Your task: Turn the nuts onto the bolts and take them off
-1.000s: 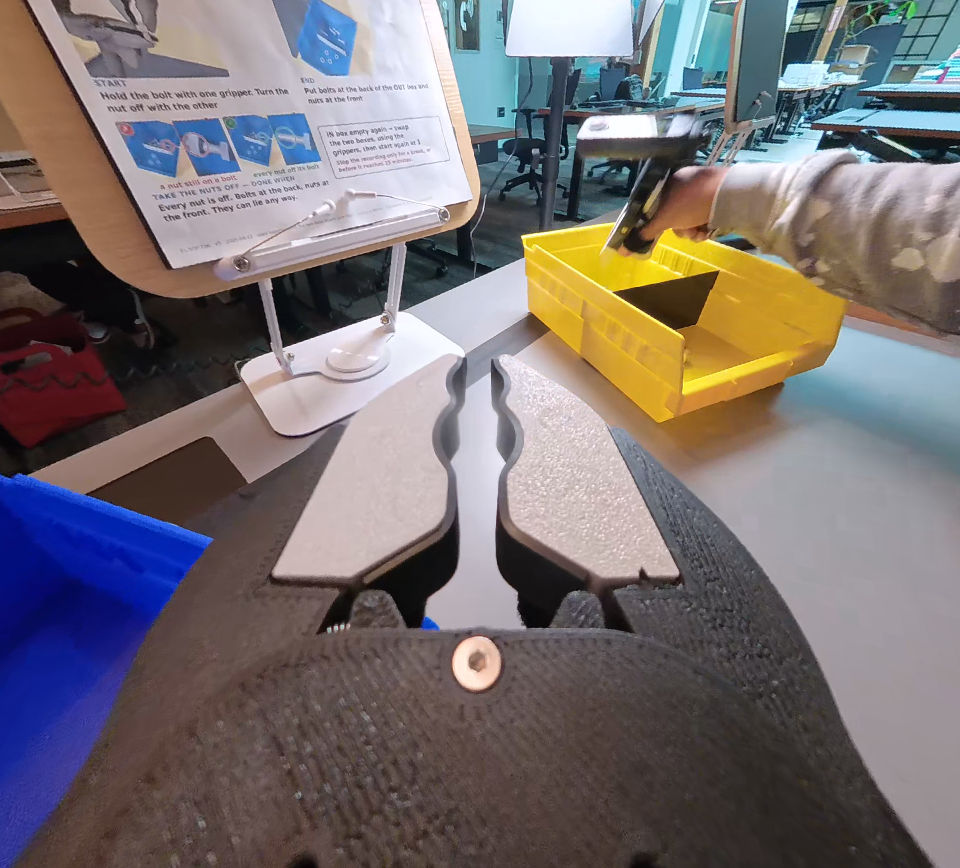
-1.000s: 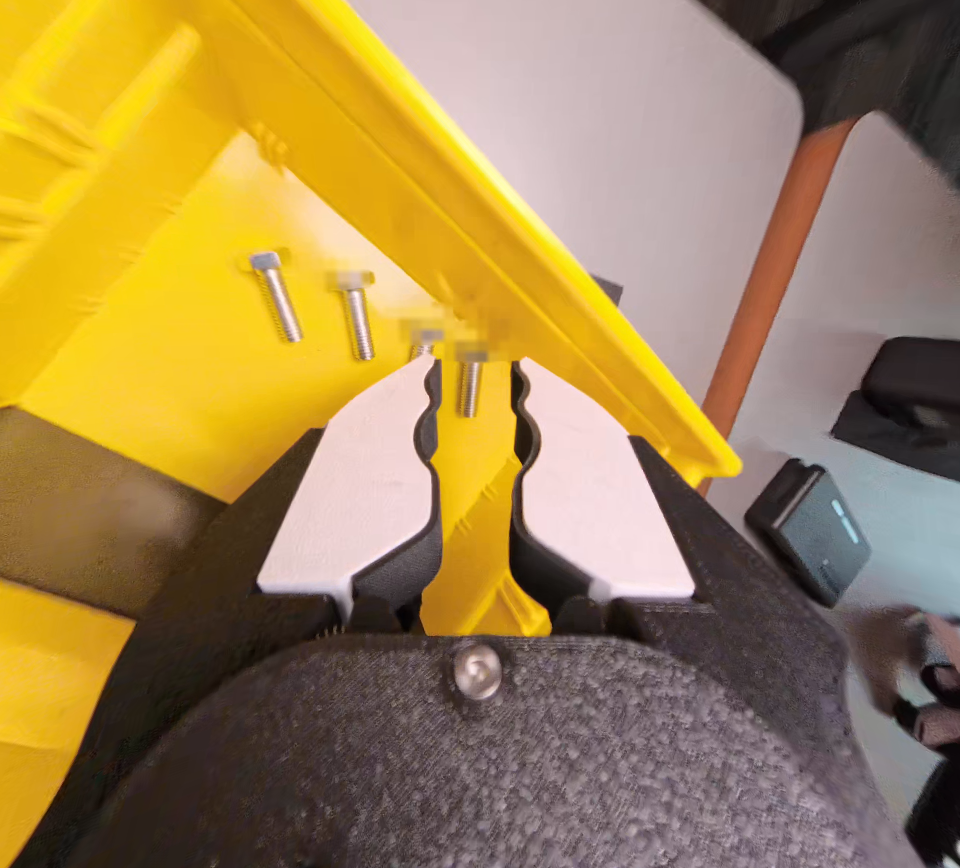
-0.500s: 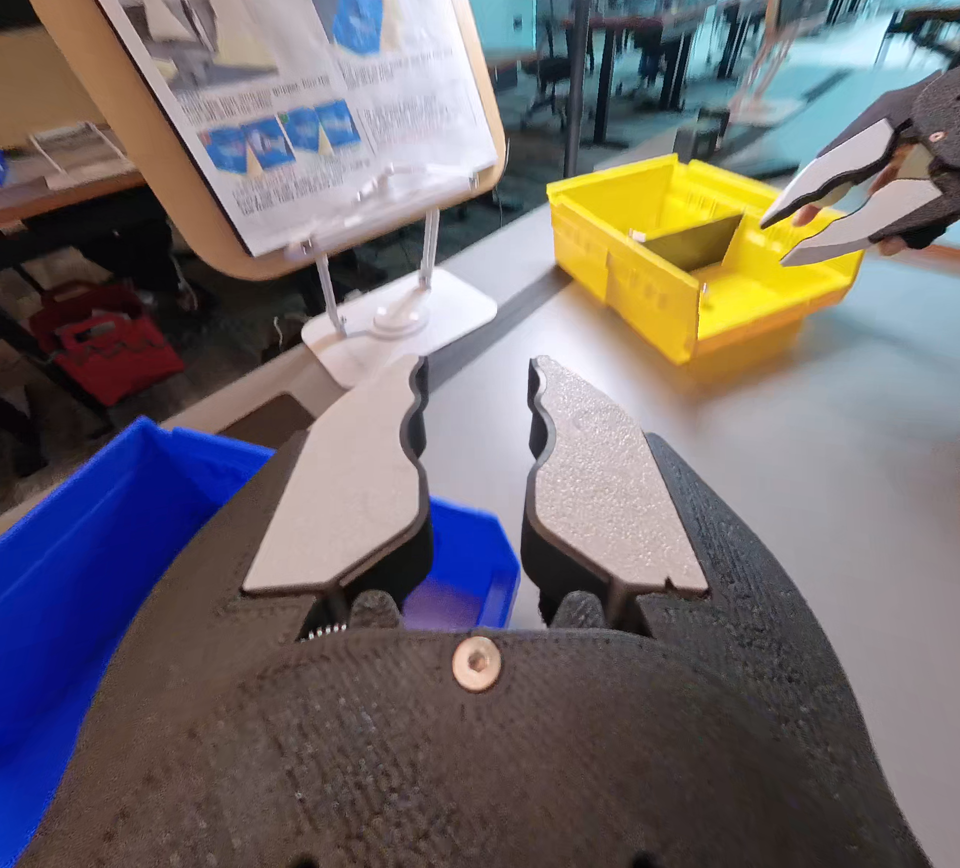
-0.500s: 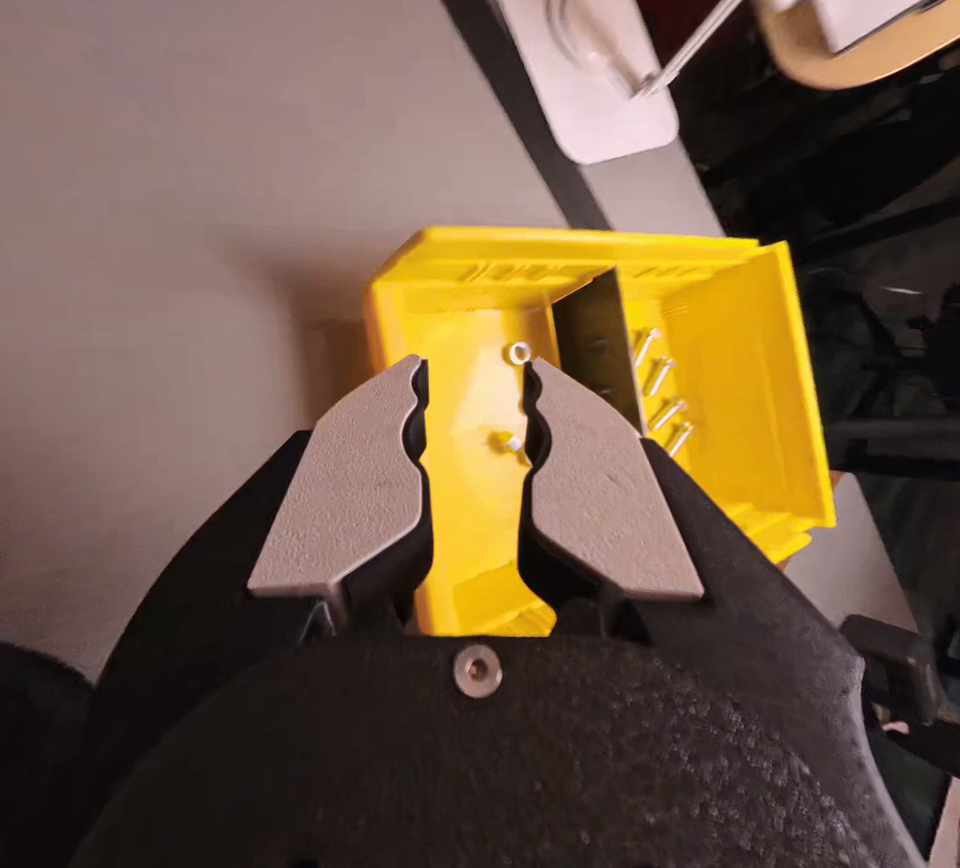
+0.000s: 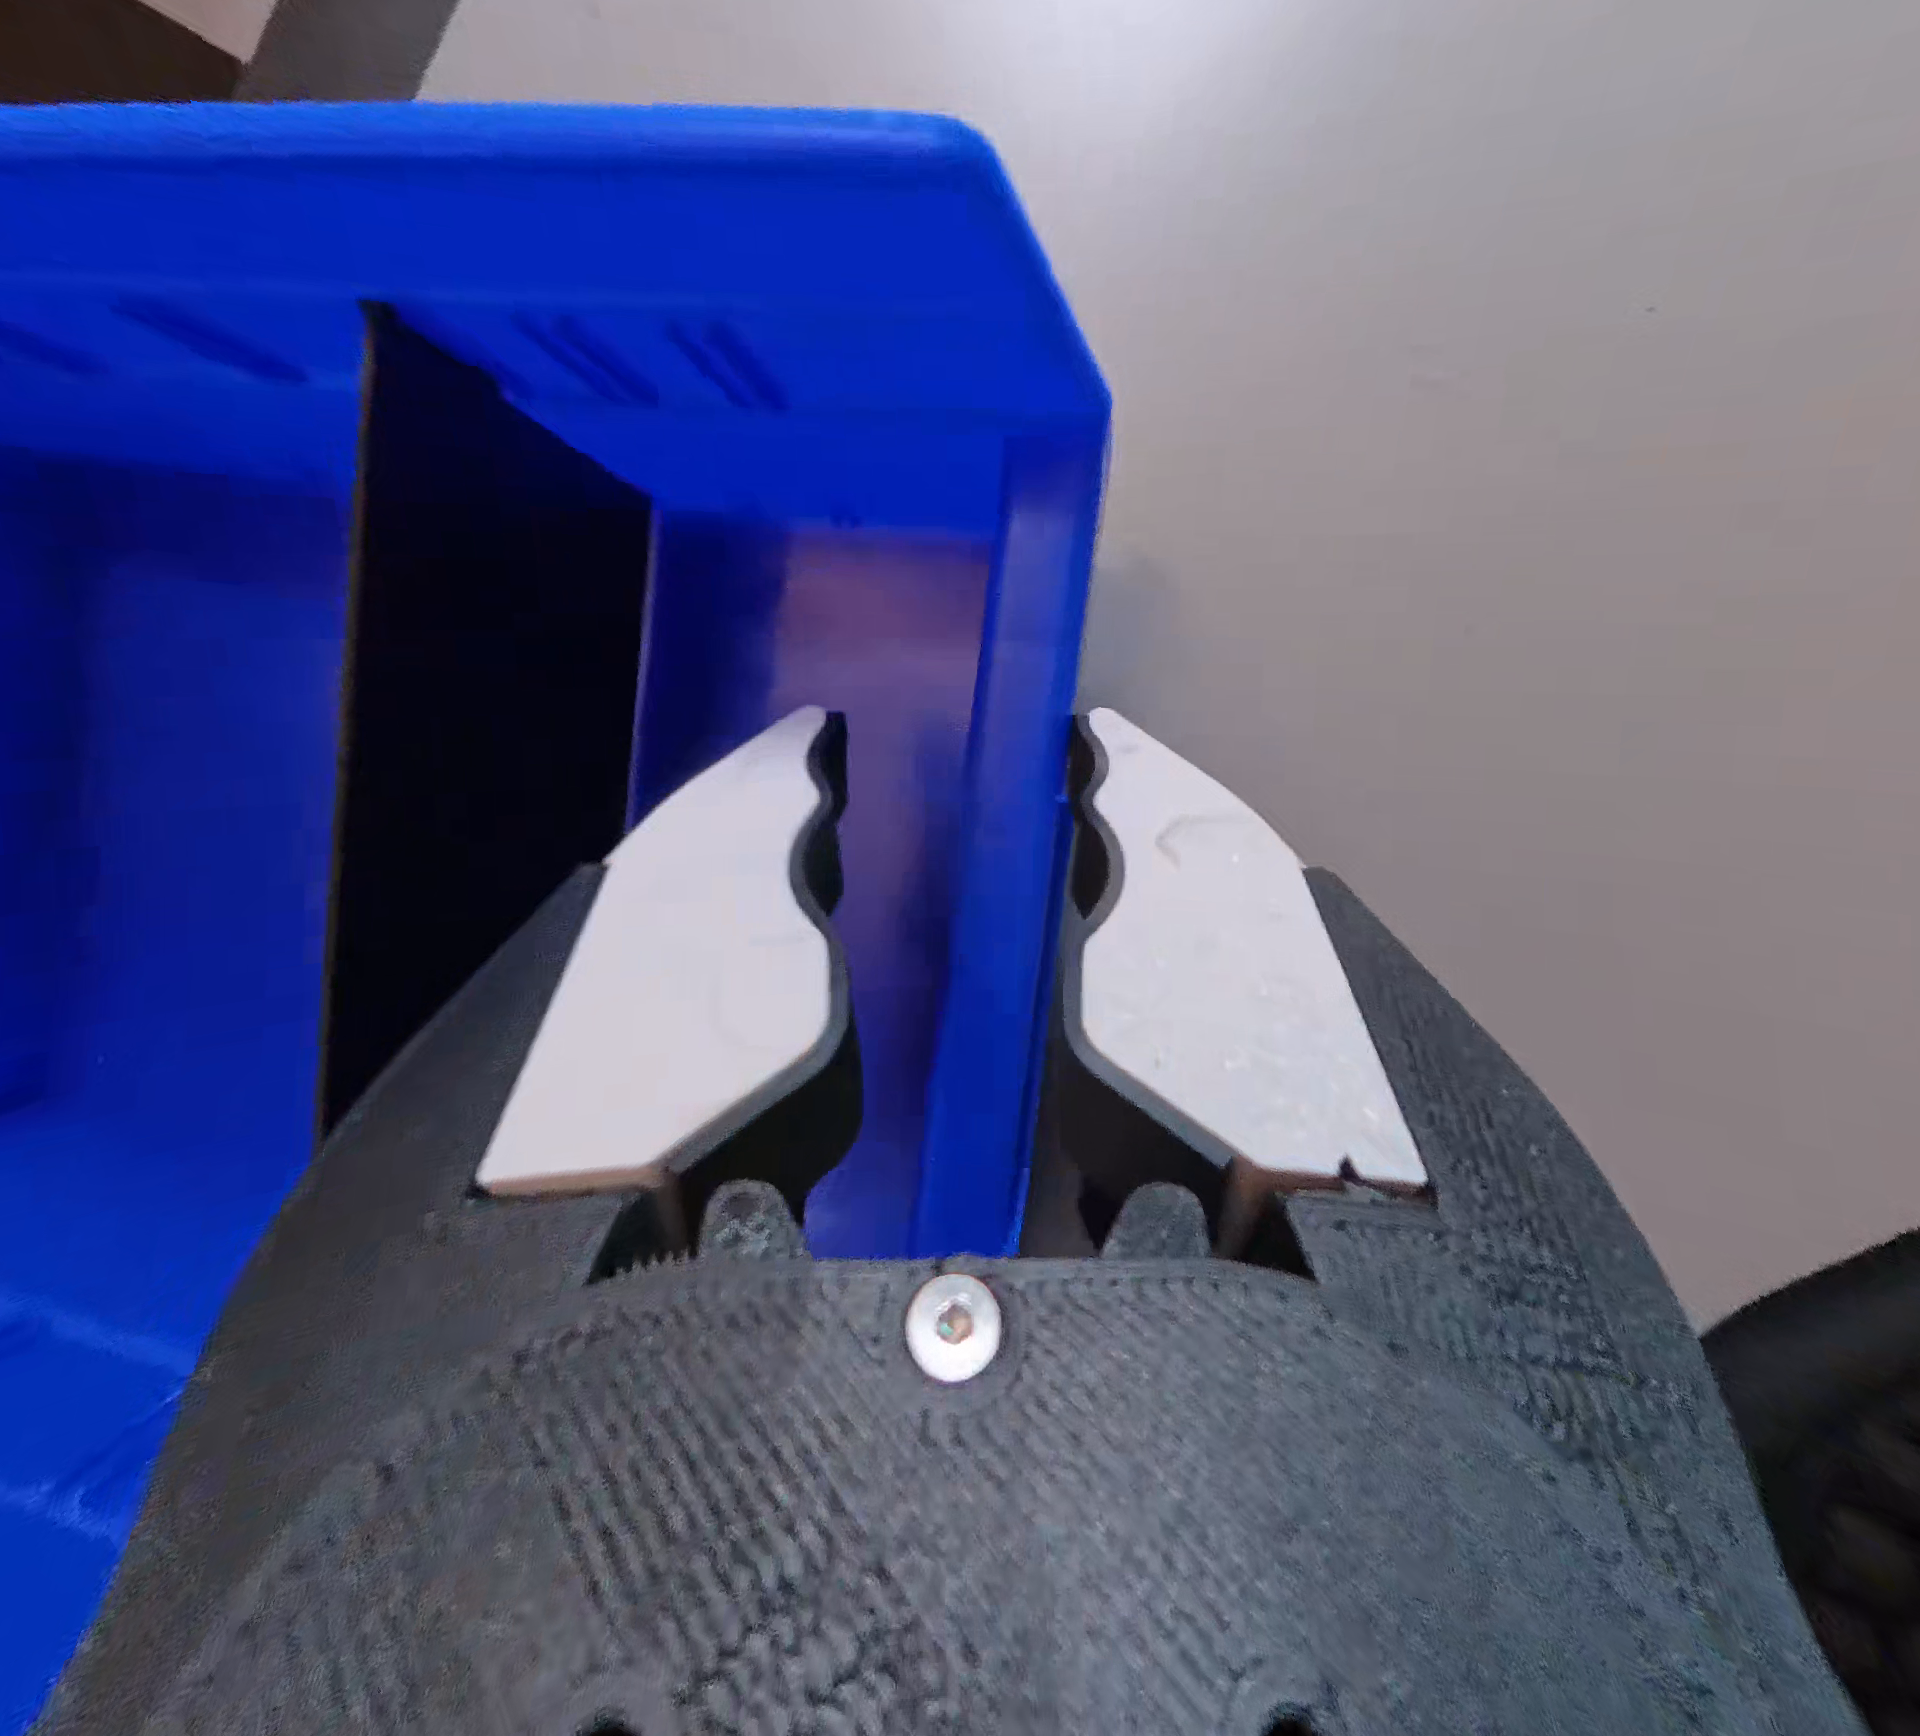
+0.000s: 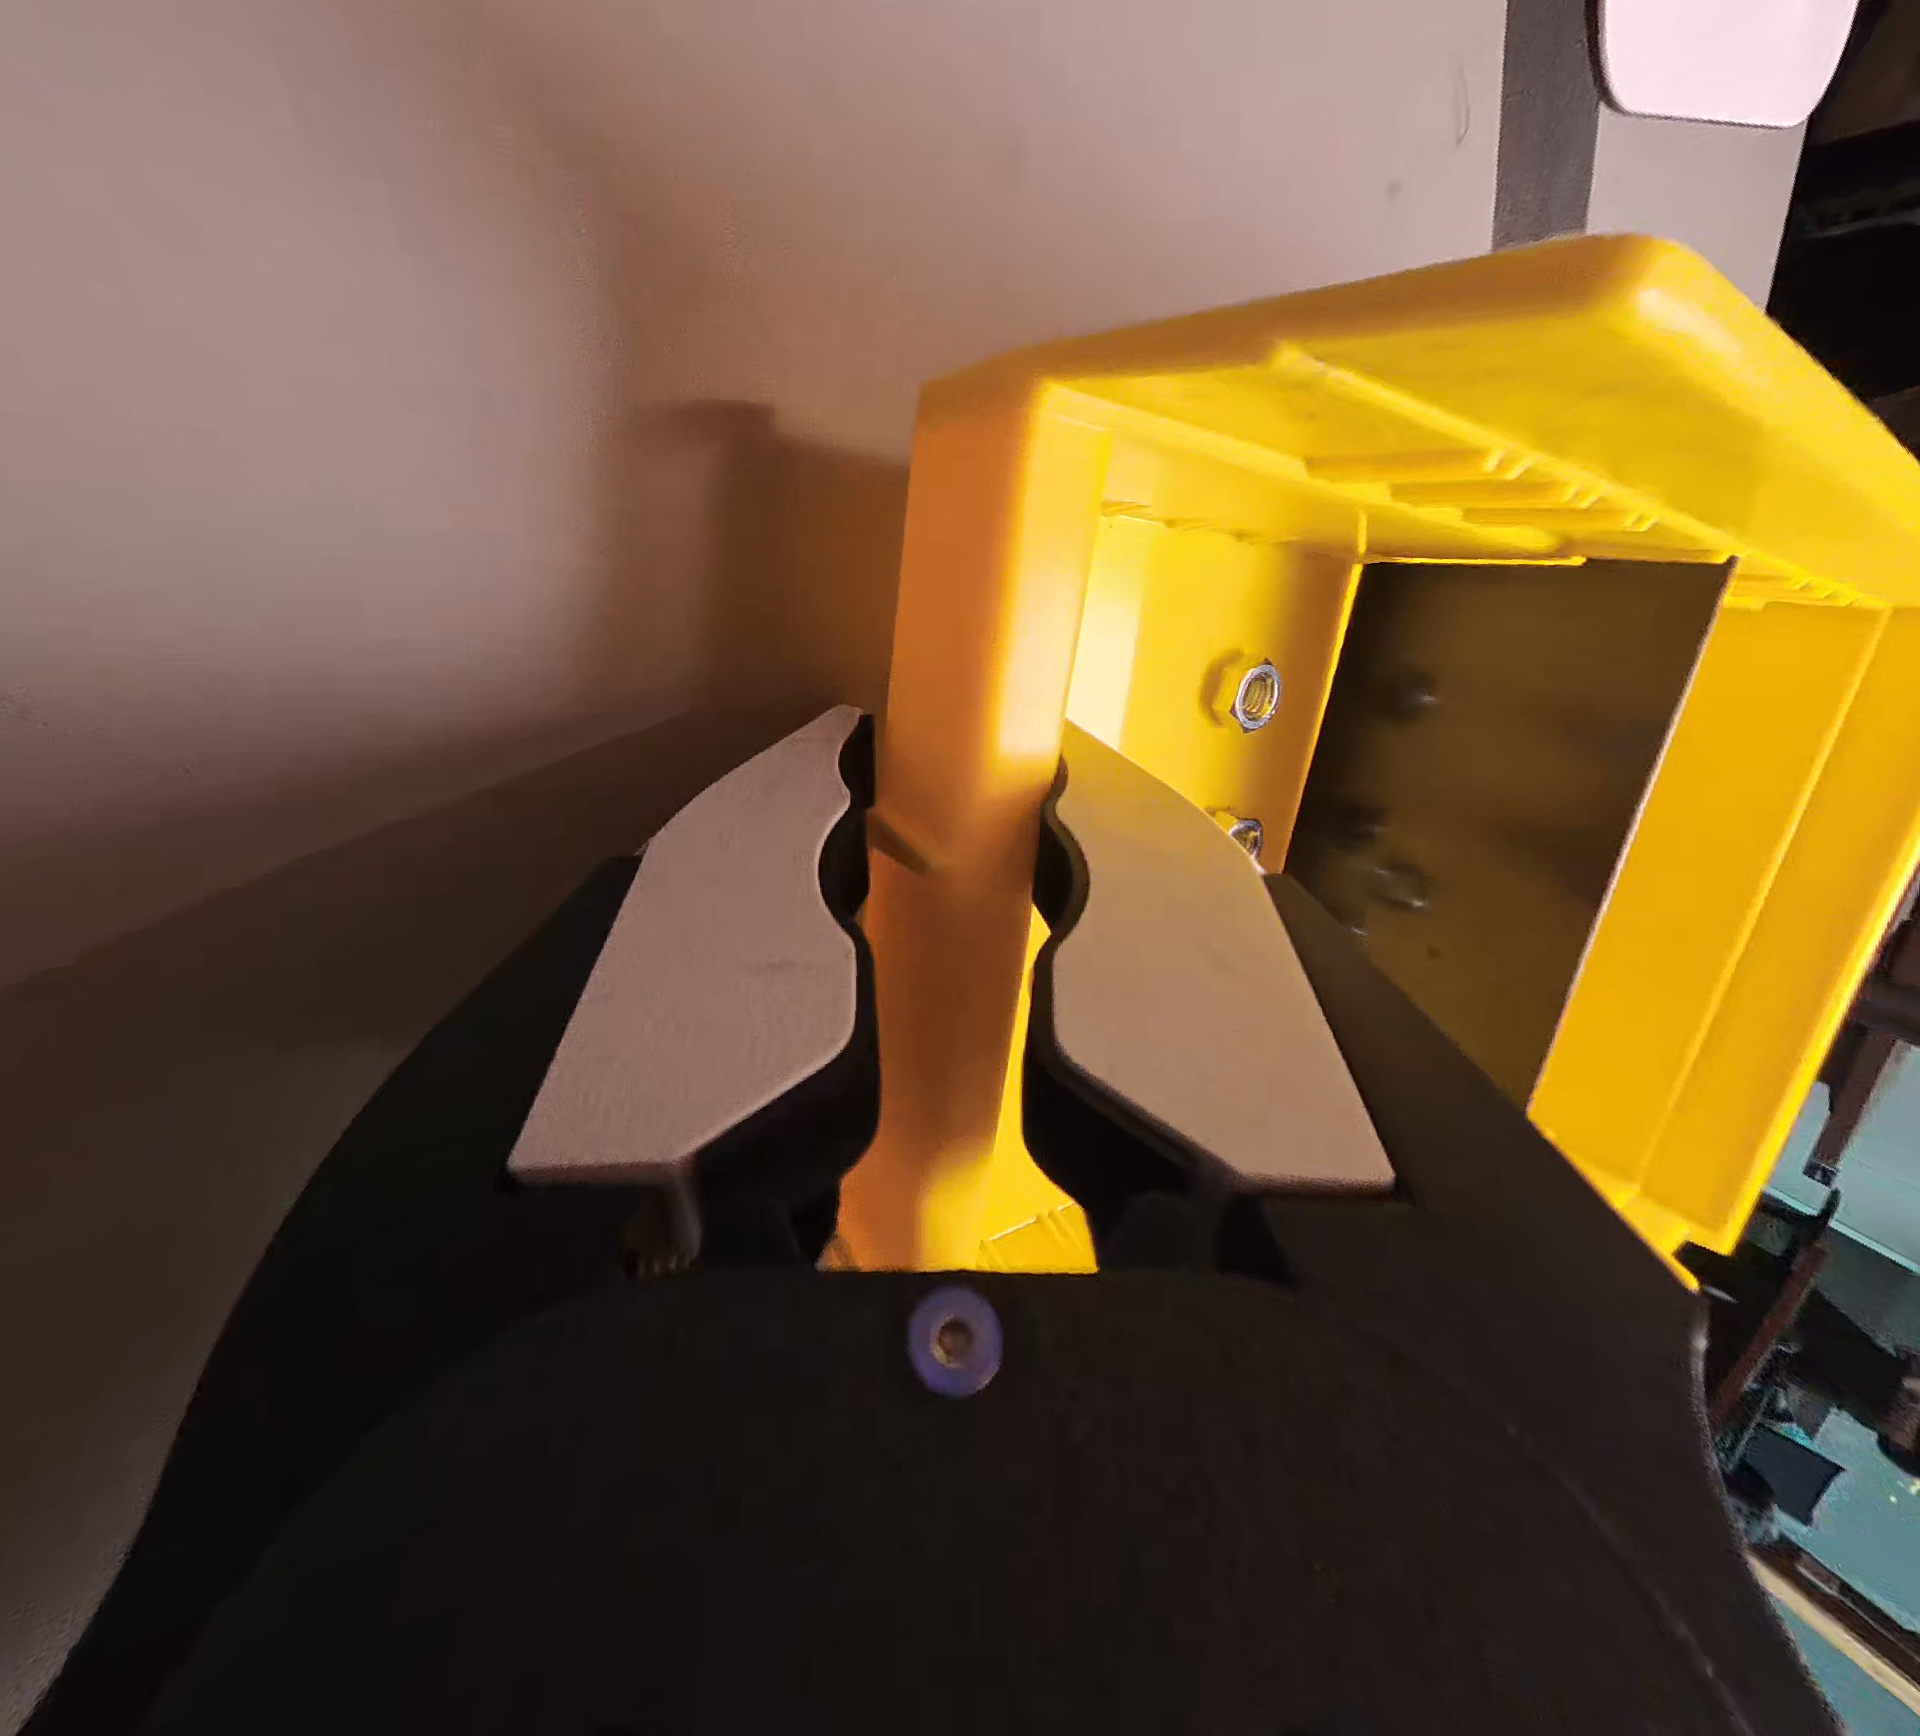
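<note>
- Your left gripper (image 5: 956,730) straddles the side wall of the blue bin (image 5: 623,232): one finger is inside, the other outside. The jaws are apart and grip nothing yet; the outer finger looks close against the wall, while the inner one stands clear of it.
- Your right gripper (image 6: 961,730) has its jaws drawn in on the side wall of the yellow bin (image 6: 1455,356), and both tips appear to press the plastic.
- The step looks like taking hold of both bins to shift them on the table (image 5: 1455,232), not threading yet.
- Two nuts (image 6: 1254,694) lie in the yellow bin, just on your side of the dark divider (image 6: 1507,751). No bolts show here; what lies behind the divider is too dim to tell.
- Close the left jaws squarely on the blue wall before you move it, with the wall deep in the jaws rather than at the tips.
- Keep the yellow bin level. It seems tilted in the right view, though the camera angle may cause that, and the loose nuts will likely slide or spill if it tips.
- Move both bins slowly and low, well apart from each other, so the thin walls do not twist out of the jaws.
</note>
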Action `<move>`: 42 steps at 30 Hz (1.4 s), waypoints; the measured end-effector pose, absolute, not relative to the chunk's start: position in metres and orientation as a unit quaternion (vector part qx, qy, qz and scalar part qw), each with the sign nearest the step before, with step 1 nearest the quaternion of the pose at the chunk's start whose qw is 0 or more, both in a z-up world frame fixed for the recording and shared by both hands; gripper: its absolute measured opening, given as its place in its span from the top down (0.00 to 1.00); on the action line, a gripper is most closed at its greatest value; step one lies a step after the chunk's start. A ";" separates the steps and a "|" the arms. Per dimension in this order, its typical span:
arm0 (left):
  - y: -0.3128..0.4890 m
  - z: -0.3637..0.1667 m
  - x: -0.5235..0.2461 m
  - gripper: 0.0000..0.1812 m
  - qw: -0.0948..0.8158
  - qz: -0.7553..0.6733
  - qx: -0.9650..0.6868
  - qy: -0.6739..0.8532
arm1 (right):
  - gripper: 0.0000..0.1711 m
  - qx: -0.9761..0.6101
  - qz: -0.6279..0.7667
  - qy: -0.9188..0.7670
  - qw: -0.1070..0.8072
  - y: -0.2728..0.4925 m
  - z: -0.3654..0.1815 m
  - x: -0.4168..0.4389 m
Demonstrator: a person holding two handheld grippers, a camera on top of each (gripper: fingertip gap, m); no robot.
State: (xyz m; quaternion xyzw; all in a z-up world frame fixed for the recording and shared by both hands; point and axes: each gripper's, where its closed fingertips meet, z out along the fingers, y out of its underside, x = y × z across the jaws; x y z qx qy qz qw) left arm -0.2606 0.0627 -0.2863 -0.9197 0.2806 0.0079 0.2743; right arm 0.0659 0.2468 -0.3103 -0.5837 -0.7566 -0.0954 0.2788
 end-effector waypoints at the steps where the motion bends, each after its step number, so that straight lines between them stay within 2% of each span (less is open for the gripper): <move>1: 0.063 -0.288 -0.259 0.77 0.268 0.009 -0.920 0.286 | 0.84 -0.583 -0.094 -0.756 0.283 0.245 -0.310 0.065; 3: 0.055 -0.303 -0.254 0.73 0.223 -0.003 -0.927 0.302 | 0.84 -0.574 -0.084 -0.759 0.296 0.238 -0.310 0.065; 4: 0.053 -0.311 -0.254 0.75 0.209 0.005 -0.928 0.309 | 0.84 -0.567 -0.082 -0.762 0.303 0.233 -0.309 0.066; 6: 0.059 -0.318 -0.256 0.85 0.215 0.041 -0.919 0.327 | 0.84 -0.545 -0.085 -0.772 0.316 0.220 -0.309 0.069; 7: 0.061 -0.318 -0.254 0.86 0.222 0.042 -0.916 0.332 | 0.84 -0.533 -0.084 -0.778 0.322 0.211 -0.308 0.070; 11: 0.069 -0.318 -0.240 0.86 0.231 0.045 -0.911 0.340 | 0.83 -0.488 -0.058 -0.797 0.352 0.169 -0.307 0.067; 18: 0.080 -0.316 -0.155 0.85 0.246 0.029 -0.858 0.450 | 0.83 -0.469 -0.037 -0.786 0.401 0.110 -0.300 0.055; 22: 0.093 -0.312 -0.126 0.84 0.277 0.046 -0.828 0.486 | 0.81 -0.535 0.078 -0.706 0.459 0.083 -0.261 0.062; 26: 0.097 -0.272 -0.101 0.81 0.402 0.007 -0.811 0.424 | 0.82 -0.625 0.140 -0.549 0.537 0.097 -0.212 0.123; 28: 0.085 -0.248 -0.076 0.78 0.464 -0.079 -0.801 0.371 | 0.82 -0.672 0.135 -0.468 0.558 0.111 -0.208 0.168; 31: 0.066 -0.238 -0.035 0.73 0.483 -0.188 -0.796 0.313 | 0.78 -0.725 0.153 -0.380 0.554 0.124 -0.226 0.210; 34: 0.063 -0.242 0.004 0.68 0.498 -0.208 -0.791 0.288 | 0.71 -0.750 0.178 -0.364 0.523 0.130 -0.246 0.203; 38: 0.087 -0.251 0.033 0.63 0.516 -0.188 -0.804 0.227 | 0.70 -0.780 0.199 -0.355 0.475 0.151 -0.260 0.178; 41: 0.107 -0.258 0.035 0.65 0.543 -0.161 -0.806 0.170 | 0.74 -0.793 0.172 -0.348 0.470 0.167 -0.269 0.175; 42: 0.113 -0.258 0.031 0.70 0.559 -0.145 -0.803 0.150 | 0.75 -0.791 0.169 -0.345 0.476 0.169 -0.269 0.176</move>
